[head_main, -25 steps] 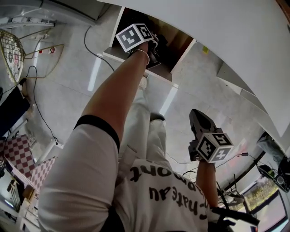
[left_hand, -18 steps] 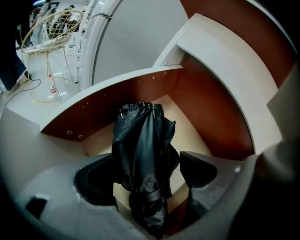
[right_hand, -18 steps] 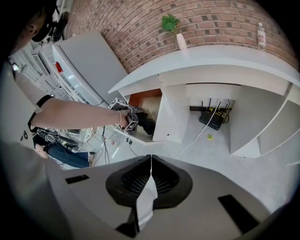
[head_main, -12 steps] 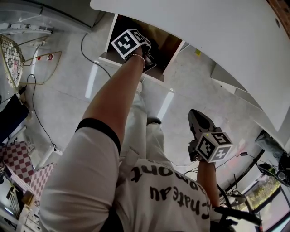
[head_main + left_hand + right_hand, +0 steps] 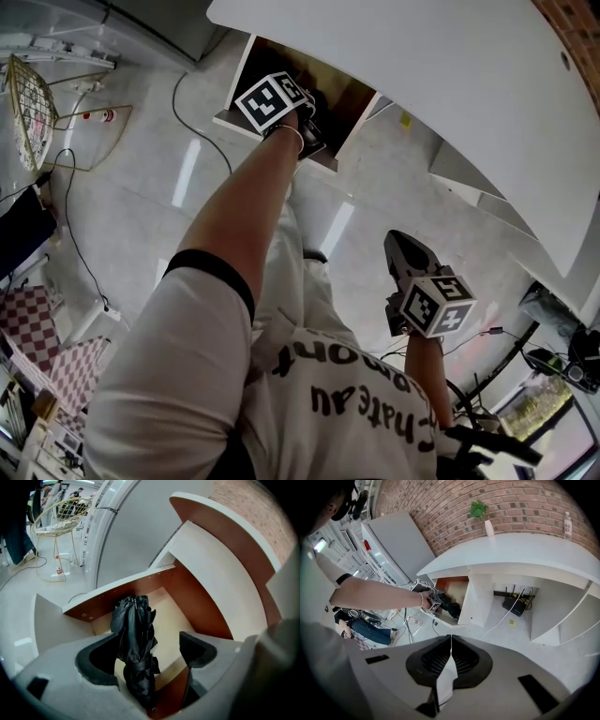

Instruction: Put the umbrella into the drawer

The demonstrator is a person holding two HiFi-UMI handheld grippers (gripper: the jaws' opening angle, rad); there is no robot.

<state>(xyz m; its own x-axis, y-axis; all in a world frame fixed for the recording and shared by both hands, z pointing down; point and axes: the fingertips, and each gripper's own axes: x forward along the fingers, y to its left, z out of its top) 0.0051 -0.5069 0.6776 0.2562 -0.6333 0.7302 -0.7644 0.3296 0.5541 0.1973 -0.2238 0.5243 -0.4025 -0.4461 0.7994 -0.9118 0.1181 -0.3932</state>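
A folded black umbrella (image 5: 133, 639) lies lengthwise in the open wooden drawer (image 5: 197, 597), its tip toward the back wall. My left gripper (image 5: 147, 644) hangs over the drawer with its jaws open on either side of the umbrella, and there is a clear gap on the right side. In the head view the left gripper (image 5: 309, 117) reaches into the drawer (image 5: 352, 94) under the white counter (image 5: 450, 103). My right gripper (image 5: 403, 248) is held back near the person's body, shut with nothing in it. The right gripper view shows its own jaws (image 5: 450, 637) closed and the distant drawer (image 5: 457, 590).
A wicker chair (image 5: 28, 103) stands on the pale floor at left, with a black cable (image 5: 80, 244) trailing past it. Under the counter are a router (image 5: 513, 604) and a white cord. A vase with a plant (image 5: 487, 524) and a bottle (image 5: 567, 524) stand on the counter.
The left gripper stays at the drawer and the right gripper stays low by the body. Only the head view has shifted slightly.
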